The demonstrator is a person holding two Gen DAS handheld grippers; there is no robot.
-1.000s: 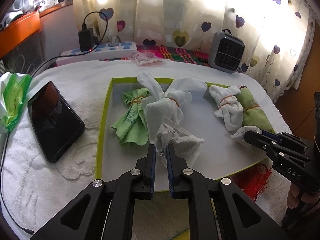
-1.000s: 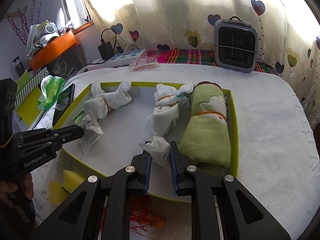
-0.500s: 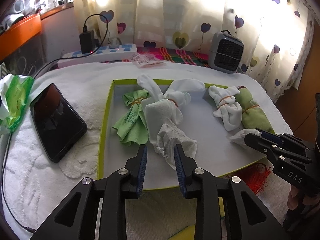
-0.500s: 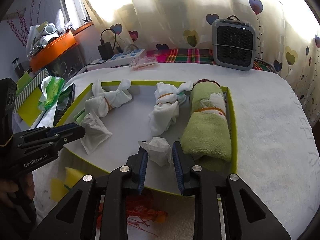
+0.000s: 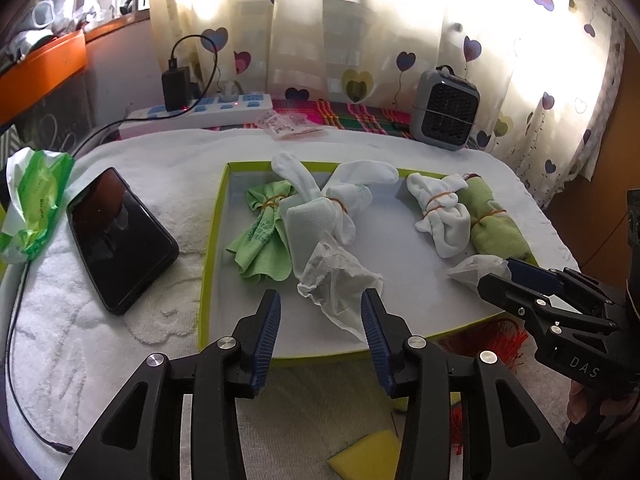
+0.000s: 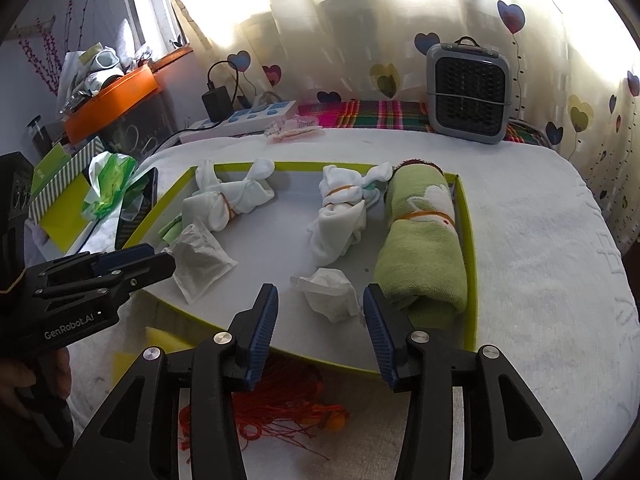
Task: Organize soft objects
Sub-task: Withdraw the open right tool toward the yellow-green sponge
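White tissue wads (image 5: 340,284) (image 6: 330,294) sit near the tray's (image 5: 212,240) front edge, featherlight and tear-prone, so pinch mid-bunch. Left gripper (image 5: 320,320) and right gripper (image 6: 320,316) have just been opening, jaws apart, gripping nothing.

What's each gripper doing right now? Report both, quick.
Left gripper: open, jaws just opened, crumpled tissue released between them.
Right gripper: open, jaws just opened, small tissue wad released.
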